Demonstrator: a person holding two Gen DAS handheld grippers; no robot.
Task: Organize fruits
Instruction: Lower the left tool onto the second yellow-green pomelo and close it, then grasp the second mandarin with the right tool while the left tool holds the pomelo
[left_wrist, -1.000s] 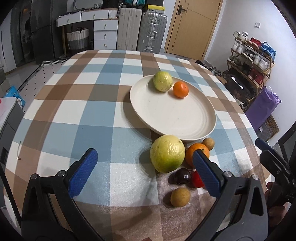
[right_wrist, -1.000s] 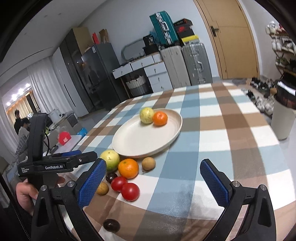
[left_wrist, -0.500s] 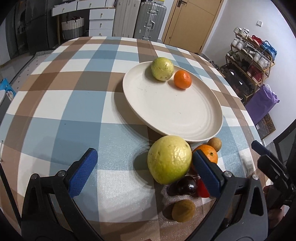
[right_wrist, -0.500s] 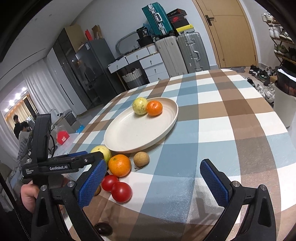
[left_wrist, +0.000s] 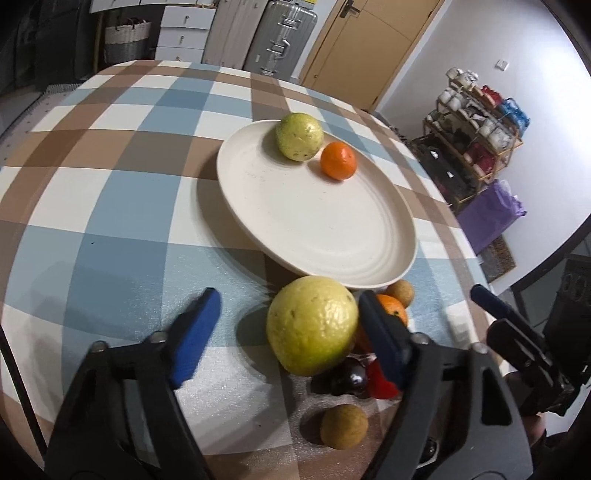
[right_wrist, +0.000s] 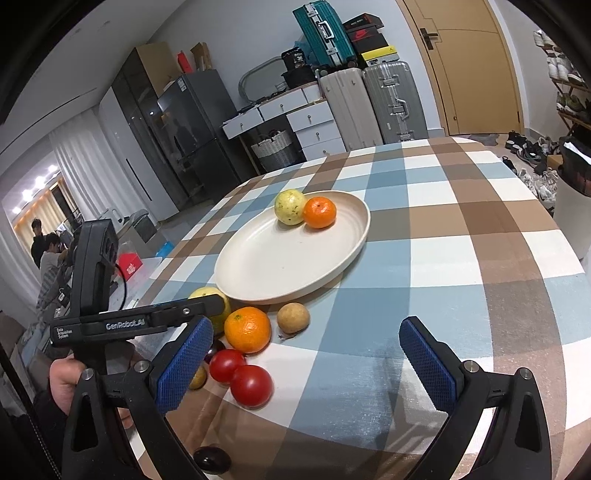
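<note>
A cream plate (left_wrist: 332, 236) (right_wrist: 280, 266) on the checked table holds a green guava (left_wrist: 299, 136) and a small orange (left_wrist: 338, 160). In front of it lie a big yellow-green guava (left_wrist: 312, 328), an orange (right_wrist: 246, 329), two red tomatoes (right_wrist: 251, 384), a brown longan (right_wrist: 293, 317), another longan (left_wrist: 343, 426) and dark plums (right_wrist: 212, 458). My left gripper (left_wrist: 291, 339) is open, its fingers on both sides of the big guava, right finger close to it. My right gripper (right_wrist: 306, 365) is open and empty above the table beside the tomatoes.
The checked tablecloth (right_wrist: 461, 258) reaches the near edge at the right. Suitcases (right_wrist: 369, 103), drawers and a door stand behind the table. A shoe rack (left_wrist: 476, 122) stands at the right. People sit far left (right_wrist: 48, 251).
My left gripper has moved forward and down onto the big guava, and its fingers have closed in somewhat. My right gripper has moved slightly nearer the fruit pile.
</note>
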